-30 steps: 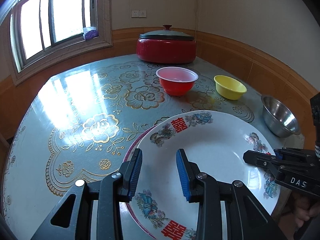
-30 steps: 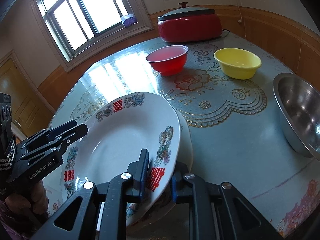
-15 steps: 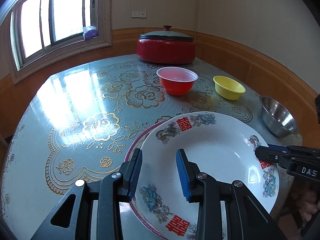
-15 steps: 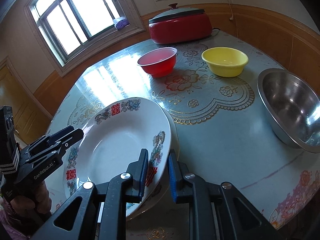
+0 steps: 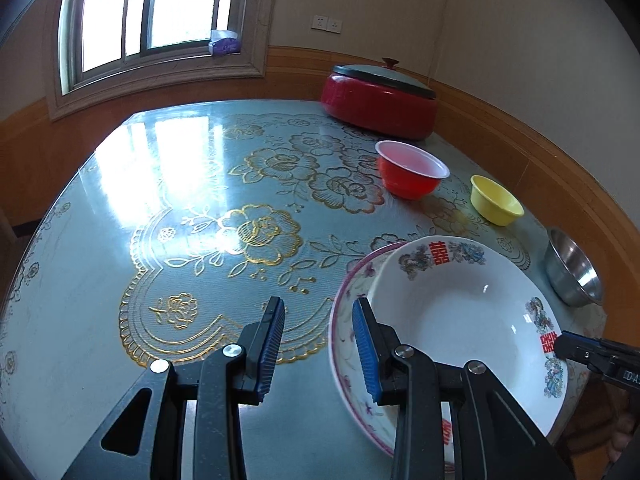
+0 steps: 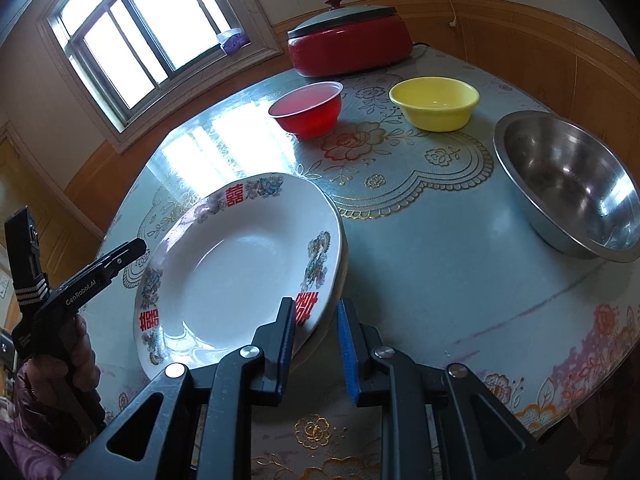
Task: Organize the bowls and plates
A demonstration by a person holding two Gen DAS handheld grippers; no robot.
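Observation:
A white plate with red characters (image 5: 464, 316) (image 6: 240, 264) lies stacked on a pink-rimmed plate (image 5: 344, 300) at the near table edge. My right gripper (image 6: 316, 344) is open, its fingers on either side of the top plate's near rim; it shows in the left wrist view (image 5: 576, 350) at the plate's right rim. My left gripper (image 5: 318, 344) is open and empty, just left of the plates; it shows at the left in the right wrist view (image 6: 120, 254). A red bowl (image 5: 410, 174) (image 6: 308, 110), a yellow bowl (image 5: 496, 200) (image 6: 436, 102) and a steel bowl (image 5: 572, 268) (image 6: 568, 184) stand farther back.
A red lidded electric pot (image 5: 380, 104) (image 6: 348, 46) stands at the far edge of the round table (image 5: 160, 200). A wood-panelled wall runs close behind the bowls. A window with a purple packet (image 5: 224, 42) on its sill is at the far left.
The right gripper has opened and let go of the top plate, which has settled onto the lower plate. The left gripper has shifted left, off the plate.

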